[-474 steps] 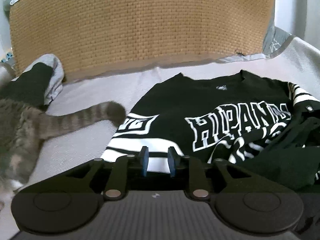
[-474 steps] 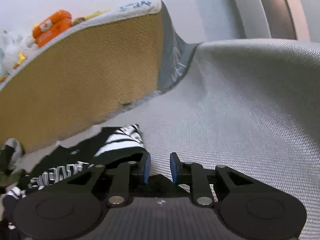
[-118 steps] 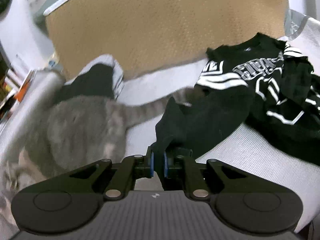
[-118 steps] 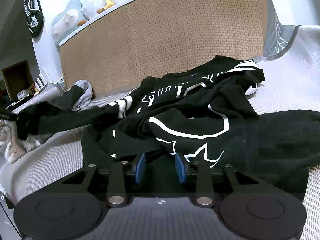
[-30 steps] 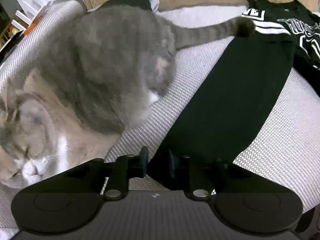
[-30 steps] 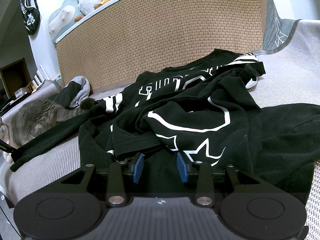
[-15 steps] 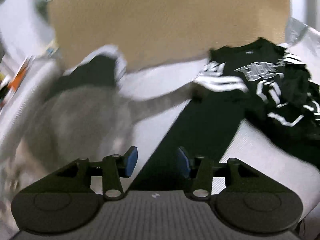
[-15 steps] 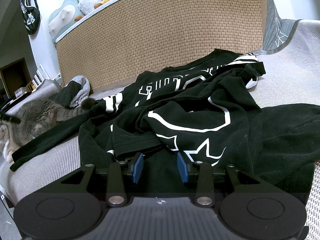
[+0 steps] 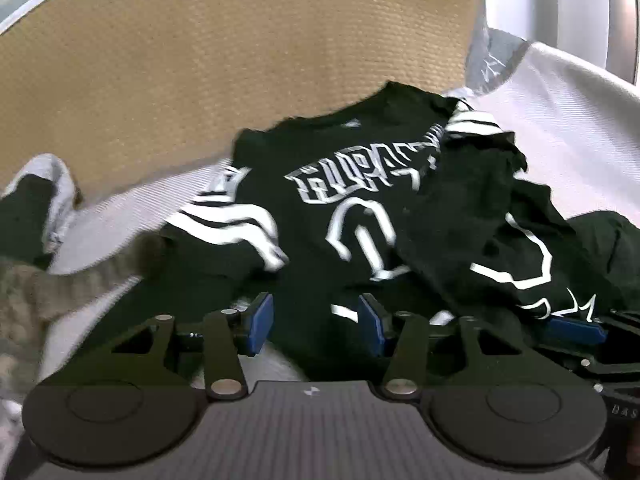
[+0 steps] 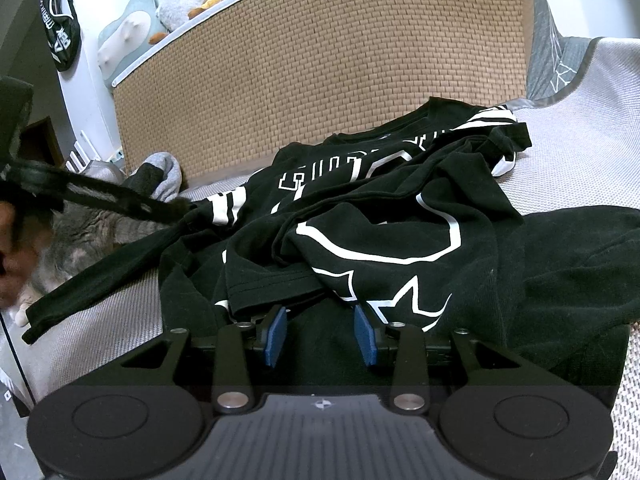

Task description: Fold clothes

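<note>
now the black jersey (image 9: 360, 200) lies rumpled, white lettering showing; left gripper (image 9: 316, 324) just opened, empty; right gripper (image 10: 320, 334) spread.

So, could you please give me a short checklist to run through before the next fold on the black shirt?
1. Left tongs free of cloth: ok; the jaws have just been opening, pads apart, the black shirt lies beyond them.
2. Right tongs gripping the hem: cannot tell; dark cloth sits between the pads, but contact is unclear.
3. Shirt lying flat: not ok; its right side is bunched over the print.
4. Long sleeve stretched out to the side: ok.
5. Cat away from the sleeve: not ok; it lies right beside it.
</note>
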The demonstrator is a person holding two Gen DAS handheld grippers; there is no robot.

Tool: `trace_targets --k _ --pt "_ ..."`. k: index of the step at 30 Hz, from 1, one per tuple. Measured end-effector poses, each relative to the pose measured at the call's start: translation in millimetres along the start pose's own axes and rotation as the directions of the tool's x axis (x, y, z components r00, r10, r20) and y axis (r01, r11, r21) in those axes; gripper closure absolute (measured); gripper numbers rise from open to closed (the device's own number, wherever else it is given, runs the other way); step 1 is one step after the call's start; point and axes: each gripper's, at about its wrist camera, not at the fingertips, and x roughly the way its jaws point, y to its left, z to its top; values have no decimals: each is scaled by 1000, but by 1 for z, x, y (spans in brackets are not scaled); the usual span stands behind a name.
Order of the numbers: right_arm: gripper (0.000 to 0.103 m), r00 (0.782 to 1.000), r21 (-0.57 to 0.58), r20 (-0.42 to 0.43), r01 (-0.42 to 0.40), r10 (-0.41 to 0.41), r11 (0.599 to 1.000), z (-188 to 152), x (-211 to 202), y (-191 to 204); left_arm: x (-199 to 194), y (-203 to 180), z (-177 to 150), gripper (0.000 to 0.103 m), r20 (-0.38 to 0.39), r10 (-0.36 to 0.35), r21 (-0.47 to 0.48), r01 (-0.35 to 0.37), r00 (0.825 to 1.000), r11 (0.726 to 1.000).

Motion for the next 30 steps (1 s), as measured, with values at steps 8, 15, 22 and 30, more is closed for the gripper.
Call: trace_targets --k 8,15,22,30 --pt "61 1000 0 0 1 -1 1000 -1 0 0 21 -24 -21 49 66 82 -41 -79 994 996" --pt "61 1000 -3 -1 3 -3 1000 -2 0 1 43 -26 -60 43 121 128 -62 -121 984 991" --pt "61 1000 -24 -4 18 -18 1000 -1 1 5 43 -19 -63 41 155 103 -95 -89 983 992" --pt "61 997 -209 68 49 -36 977 16 -12 38 43 -21 -68 40 183 114 -93 -99 976 991"
